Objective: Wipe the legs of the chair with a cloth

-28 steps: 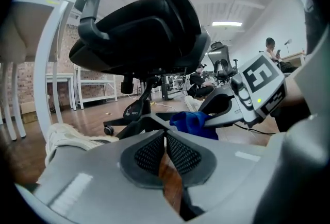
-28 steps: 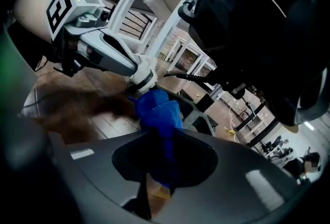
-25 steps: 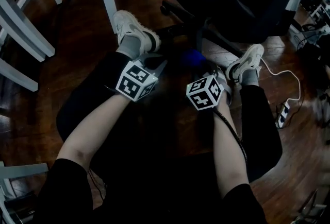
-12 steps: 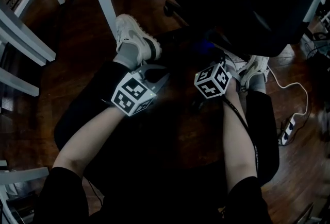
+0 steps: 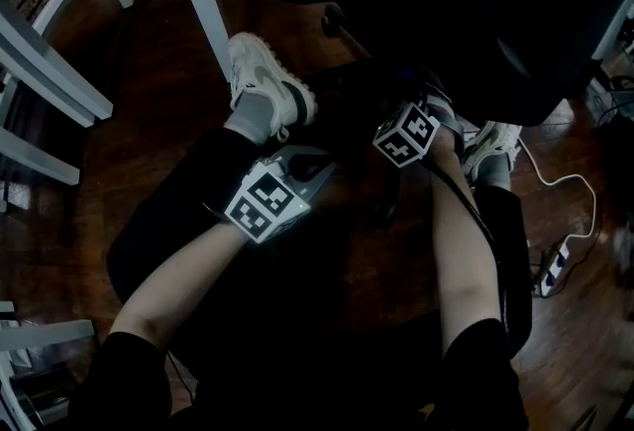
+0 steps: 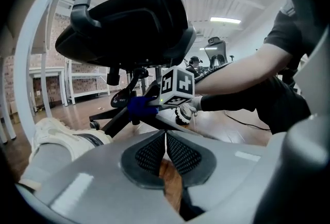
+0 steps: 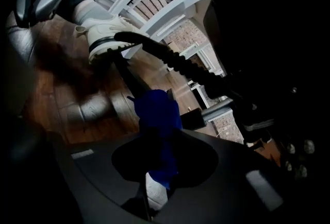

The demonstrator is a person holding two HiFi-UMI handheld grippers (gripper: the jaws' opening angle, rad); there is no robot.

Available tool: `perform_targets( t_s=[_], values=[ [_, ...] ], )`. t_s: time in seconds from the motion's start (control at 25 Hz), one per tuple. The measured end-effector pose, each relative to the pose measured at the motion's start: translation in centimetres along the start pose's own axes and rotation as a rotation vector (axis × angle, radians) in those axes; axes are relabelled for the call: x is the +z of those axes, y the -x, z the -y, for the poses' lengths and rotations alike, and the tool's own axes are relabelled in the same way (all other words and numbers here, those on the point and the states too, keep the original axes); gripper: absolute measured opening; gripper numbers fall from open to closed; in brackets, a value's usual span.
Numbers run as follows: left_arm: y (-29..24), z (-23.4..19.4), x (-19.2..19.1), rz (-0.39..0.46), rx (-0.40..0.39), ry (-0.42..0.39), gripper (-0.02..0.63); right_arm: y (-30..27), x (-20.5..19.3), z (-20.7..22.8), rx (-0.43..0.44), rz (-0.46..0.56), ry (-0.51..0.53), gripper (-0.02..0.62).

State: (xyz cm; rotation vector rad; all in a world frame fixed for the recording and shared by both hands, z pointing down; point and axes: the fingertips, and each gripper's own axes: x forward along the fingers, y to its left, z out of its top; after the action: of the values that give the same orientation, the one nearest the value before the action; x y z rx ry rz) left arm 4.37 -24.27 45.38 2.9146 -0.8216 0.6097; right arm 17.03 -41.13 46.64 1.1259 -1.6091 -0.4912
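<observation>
Right gripper (image 7: 157, 140) clamps blue cloth (image 7: 154, 107), seemingly pressed on chair leg (image 6: 168, 123); left gripper (image 6: 165, 138) closed, empty.

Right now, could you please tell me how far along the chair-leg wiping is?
Done: no leg looks visibly finished; cleanliness cannot be judged. In hand: the right tongs grip the blue cloth against one black chair leg. Remaining: the other legs; the left tongs are shut and empty.

Chair seat (image 5: 446, 3) cropped at top, cloth (image 7: 157, 115) end buried in right claw (image 7: 154, 169)
</observation>
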Motion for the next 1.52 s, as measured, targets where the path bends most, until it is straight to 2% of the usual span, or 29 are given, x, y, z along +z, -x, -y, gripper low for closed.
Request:
perform_targets(
  t_s=[0.08,0.16,0.48,1.08,1.52],
  values=[
    [0.1,0.2,-0.2,-0.005,-0.002,0.002,0.005,-1.1,-0.2,-0.5,0.034,-0.04,0.053,0.087],
    [0.1,0.1,-0.5,-0.014,0.001,0.012,0.005,-2.0,-0.9,-1.5,0.089,-0.073,0.058,0.087],
    [-0.2,0.4,-1.5,-0.024,-0.007,0.038,0.005,-0.8,-2.1,-3.2,0.194,-0.071,0.061,0.083],
    [-0.3,2.2,-1.5,-0.006,-0.044,0.002,0.005,5.1,-4.6,-9.2,0.253,-0.083,0.033,0.083],
    [0.4,2.3,-1.0,-0.015,-0.052,-0.081,0.005,8.6,-5.2,-12.9,0.294,-0.117,0.048,0.084]
  ],
)
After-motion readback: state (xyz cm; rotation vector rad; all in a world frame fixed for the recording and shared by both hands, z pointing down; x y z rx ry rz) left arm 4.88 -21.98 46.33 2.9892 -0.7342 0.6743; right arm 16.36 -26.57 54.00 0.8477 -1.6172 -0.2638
